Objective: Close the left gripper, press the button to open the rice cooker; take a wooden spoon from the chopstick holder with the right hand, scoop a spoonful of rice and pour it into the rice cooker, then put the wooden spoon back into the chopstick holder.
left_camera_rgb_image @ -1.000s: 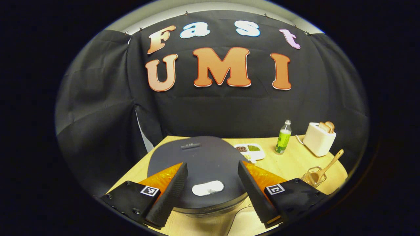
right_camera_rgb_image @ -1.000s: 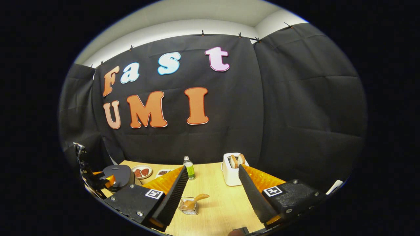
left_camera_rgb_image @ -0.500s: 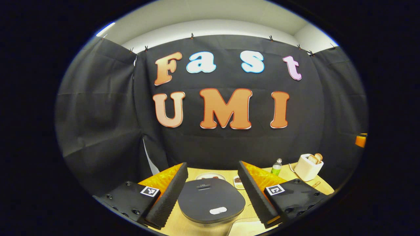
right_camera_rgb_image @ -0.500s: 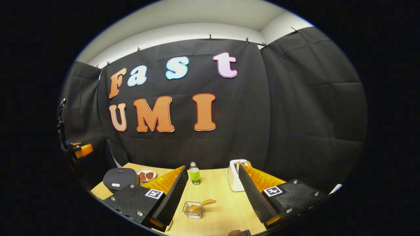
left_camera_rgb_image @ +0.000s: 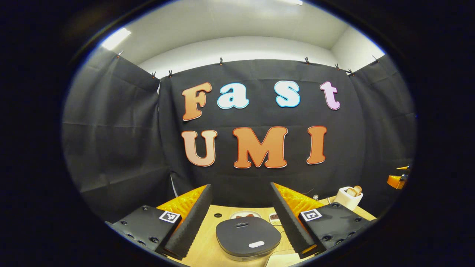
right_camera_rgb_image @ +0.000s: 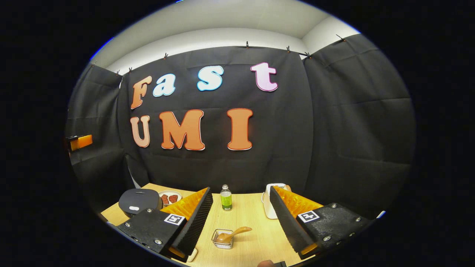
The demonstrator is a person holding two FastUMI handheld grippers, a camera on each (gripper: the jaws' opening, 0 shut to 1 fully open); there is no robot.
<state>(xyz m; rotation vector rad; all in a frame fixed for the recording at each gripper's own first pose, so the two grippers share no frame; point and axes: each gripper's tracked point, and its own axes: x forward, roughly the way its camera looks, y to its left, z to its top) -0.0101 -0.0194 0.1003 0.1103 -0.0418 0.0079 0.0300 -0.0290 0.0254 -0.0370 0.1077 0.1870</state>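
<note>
Green bottle (right_camera_rgb_image: 225, 198) | beside toaster (right_camera_rgb_image: 268, 202) (behind wooden spoon (right_camera_rgb_image: 232, 234))

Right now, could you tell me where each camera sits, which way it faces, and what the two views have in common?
Left gripper view: rides on the left gripper, above the table's left end, facing the booth wall; its open fingers frame the closed rice cooker.
Right gripper view: rides on the right gripper, farther right, facing the same wall; its open fingers frame the wooden spoon in the chopstick holder.
Shared: rice cooker, toaster and table.
</note>
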